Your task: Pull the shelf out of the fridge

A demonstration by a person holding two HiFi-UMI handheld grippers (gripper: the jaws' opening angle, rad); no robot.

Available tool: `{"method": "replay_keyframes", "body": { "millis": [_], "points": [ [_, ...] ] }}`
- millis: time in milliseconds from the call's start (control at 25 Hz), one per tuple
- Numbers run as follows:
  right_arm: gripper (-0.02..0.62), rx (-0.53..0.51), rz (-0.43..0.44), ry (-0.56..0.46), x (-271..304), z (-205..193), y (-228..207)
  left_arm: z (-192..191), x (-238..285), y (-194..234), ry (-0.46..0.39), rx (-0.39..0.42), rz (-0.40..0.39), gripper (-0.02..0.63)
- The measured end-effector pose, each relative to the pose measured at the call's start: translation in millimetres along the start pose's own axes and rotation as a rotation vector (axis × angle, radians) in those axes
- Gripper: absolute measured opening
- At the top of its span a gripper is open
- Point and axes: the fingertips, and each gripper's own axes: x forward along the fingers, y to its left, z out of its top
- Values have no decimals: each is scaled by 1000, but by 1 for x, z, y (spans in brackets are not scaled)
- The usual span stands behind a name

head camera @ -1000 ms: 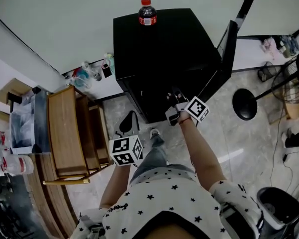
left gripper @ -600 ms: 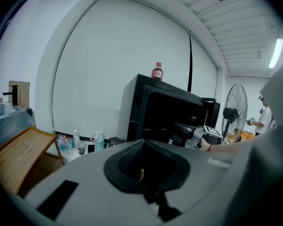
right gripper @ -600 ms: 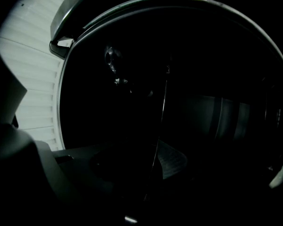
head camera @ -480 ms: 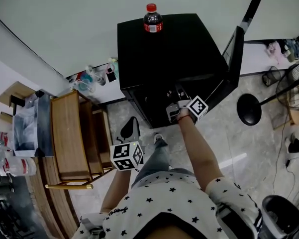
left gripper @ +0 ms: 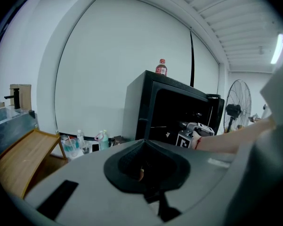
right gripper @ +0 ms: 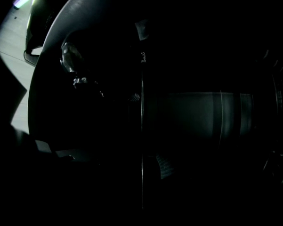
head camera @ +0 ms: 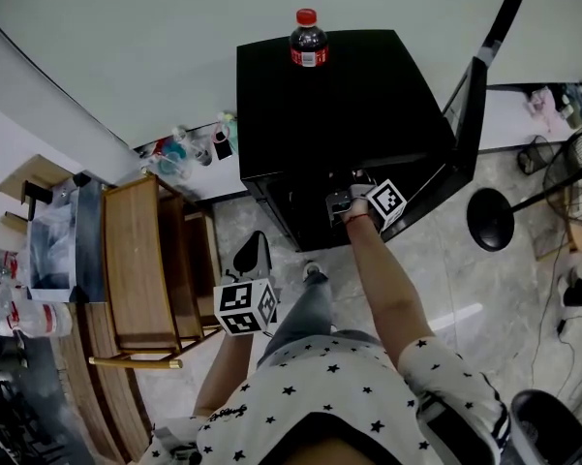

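Stretching further than a second ago, the person's right arm has carried the right gripper [head camera: 350,191] deeper into the open front of the fridge [head camera: 339,95]. Well behind it, low by the body, the left gripper [head camera: 251,258] hangs idle, its jaws together on nothing. Inside it is too dark to tell whether the right jaws are apart or closed. A thin wire, probably the front edge of the shelf [right gripper: 142,126], runs straight ahead of them. A weak bite on that wire could slip. Pulling from one side could skew the shelf and jam it. A hard tug might rock the fridge and topple the bottle [head camera: 308,39] standing above and beyond the gripper.
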Motion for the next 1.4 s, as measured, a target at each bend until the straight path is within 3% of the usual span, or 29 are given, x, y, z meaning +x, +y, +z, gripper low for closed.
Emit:
{"method": "replay_keyframes", "body": {
  "millis": [320, 1400],
  "points": [
    [28, 6, -19, -47, 15, 6, -8, 2, -2, 13, -2, 6, 33, 12],
    [15, 53, -58, -54, -36, -5, 4, -12, -37, 0, -14, -8, 20, 12]
  ]
}}
